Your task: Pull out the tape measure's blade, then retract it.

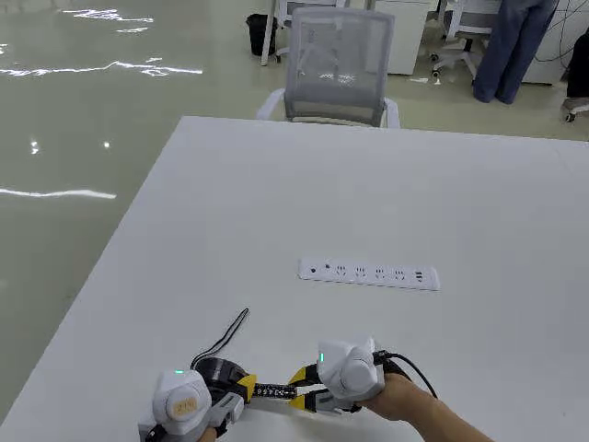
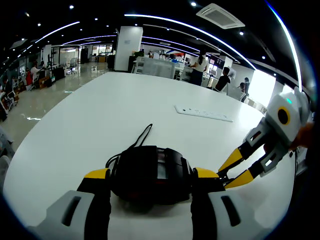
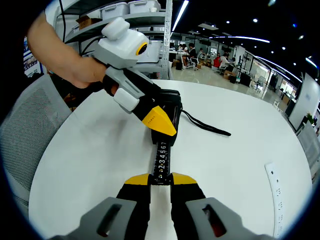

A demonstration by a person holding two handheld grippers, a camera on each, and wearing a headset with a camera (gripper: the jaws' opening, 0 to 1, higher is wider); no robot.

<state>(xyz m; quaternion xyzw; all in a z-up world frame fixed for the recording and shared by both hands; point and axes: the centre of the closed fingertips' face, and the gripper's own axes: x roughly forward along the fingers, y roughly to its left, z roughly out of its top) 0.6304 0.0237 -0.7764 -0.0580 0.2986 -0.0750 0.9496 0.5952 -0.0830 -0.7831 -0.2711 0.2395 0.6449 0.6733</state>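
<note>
A black tape measure (image 2: 150, 172) with a black wrist strap (image 1: 223, 336) rests on the white table (image 1: 368, 203) near its front edge. My left gripper (image 2: 150, 175) is shut on the tape measure's case (image 1: 219, 373). A short length of black blade (image 3: 161, 161) with white numbers runs out of the case (image 3: 170, 107). My right gripper (image 3: 160, 178) is shut on the blade's end, and it also appears at the right of the left gripper view (image 2: 232, 170). In the head view the blade (image 1: 274, 390) spans the small gap between the two grippers.
A white power strip (image 1: 368, 273) lies mid-table beyond the grippers. A grey mesh chair (image 1: 336, 69) stands at the table's far edge. A person's legs (image 1: 515, 46) are by desks at the back right. The table's left edge (image 1: 110, 249) drops to a shiny floor.
</note>
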